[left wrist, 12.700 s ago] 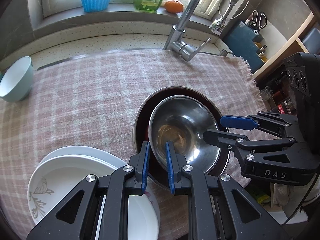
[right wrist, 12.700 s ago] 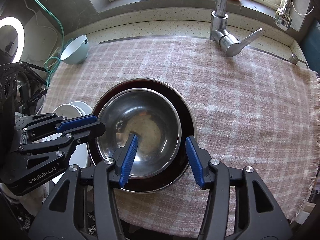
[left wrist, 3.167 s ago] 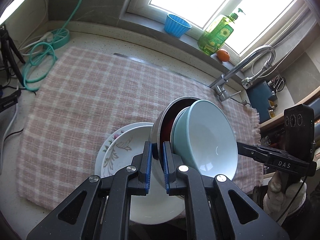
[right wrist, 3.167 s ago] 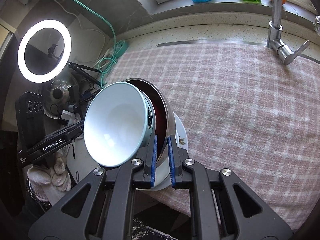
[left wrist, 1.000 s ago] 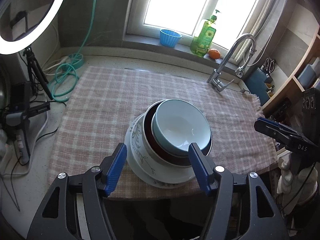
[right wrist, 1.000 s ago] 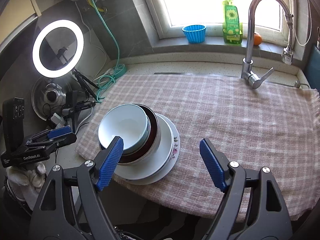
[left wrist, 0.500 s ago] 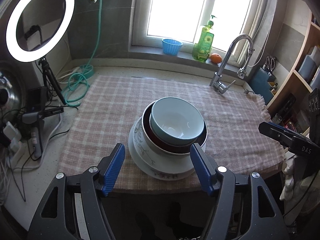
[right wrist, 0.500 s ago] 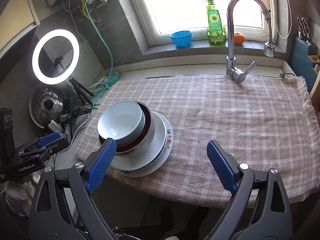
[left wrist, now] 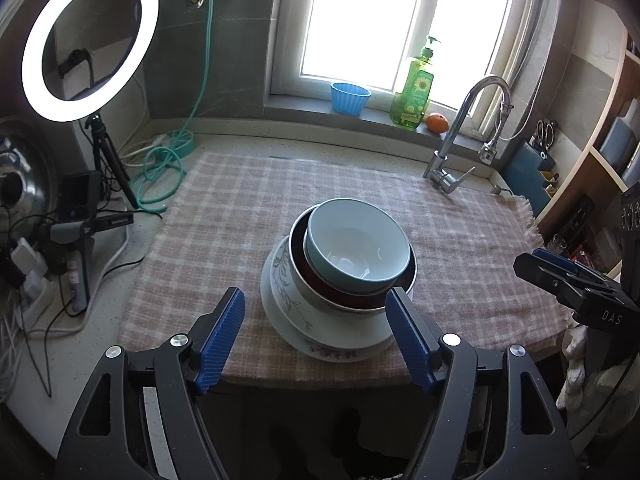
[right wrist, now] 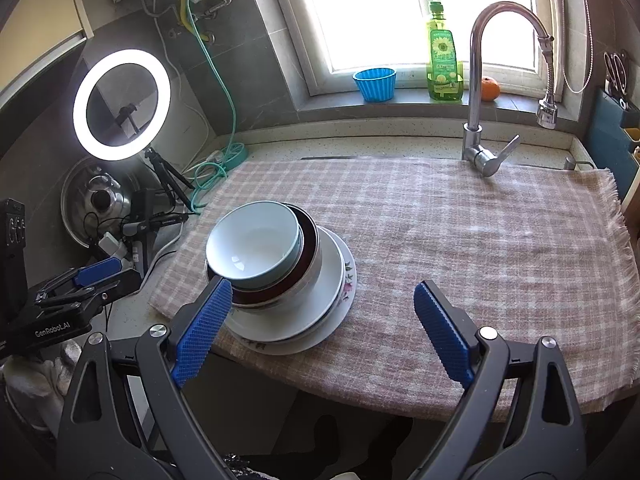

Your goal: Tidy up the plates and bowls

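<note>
I see the checked cloth (left wrist: 240, 216) covering the bench. On it, near the front edge, the white plates (left wrist: 288, 320) carry the dark bowl (left wrist: 340, 294), with the pale blue bowl (left wrist: 356, 240) nested inside. My left claw (left wrist: 316, 336) is opening, nothing between its pads. My right claw (right wrist: 322, 330) stands wide apart, empty.

Pale blue bowl (left wrist: 358, 245) nested, slightly tilted, in a metal bowl with dark red interior (left wrist: 320, 284), both atop stacked white floral plates (left wrist: 282, 276) near the front edge of the checked cloth.
</note>
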Available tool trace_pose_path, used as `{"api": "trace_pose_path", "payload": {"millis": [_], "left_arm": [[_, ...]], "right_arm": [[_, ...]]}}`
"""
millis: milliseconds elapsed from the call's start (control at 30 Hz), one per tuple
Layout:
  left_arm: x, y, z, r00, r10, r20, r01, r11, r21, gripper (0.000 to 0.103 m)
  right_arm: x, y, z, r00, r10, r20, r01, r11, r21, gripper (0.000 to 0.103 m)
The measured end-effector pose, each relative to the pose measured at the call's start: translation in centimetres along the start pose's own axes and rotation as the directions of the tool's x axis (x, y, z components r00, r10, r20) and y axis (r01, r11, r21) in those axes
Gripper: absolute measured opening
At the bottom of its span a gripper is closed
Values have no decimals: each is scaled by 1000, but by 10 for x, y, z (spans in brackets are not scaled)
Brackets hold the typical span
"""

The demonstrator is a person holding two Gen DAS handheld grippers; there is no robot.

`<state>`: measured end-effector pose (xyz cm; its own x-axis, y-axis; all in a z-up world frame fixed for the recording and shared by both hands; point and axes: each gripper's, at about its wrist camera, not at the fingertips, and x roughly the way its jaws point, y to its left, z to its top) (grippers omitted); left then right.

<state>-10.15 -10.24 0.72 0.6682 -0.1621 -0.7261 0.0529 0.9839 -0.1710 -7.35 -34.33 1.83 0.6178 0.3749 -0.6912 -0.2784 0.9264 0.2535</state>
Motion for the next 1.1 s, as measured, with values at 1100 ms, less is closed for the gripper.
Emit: {"api": "trace_pose_path", "payload": {"millis": [1100], "left_arm": [[8, 2, 11, 999, 34, 1, -34, 999, -7, 76]], "right_arm": [[10, -3, 8, 1000, 25, -9, -25, 999, 26, 103]]}}
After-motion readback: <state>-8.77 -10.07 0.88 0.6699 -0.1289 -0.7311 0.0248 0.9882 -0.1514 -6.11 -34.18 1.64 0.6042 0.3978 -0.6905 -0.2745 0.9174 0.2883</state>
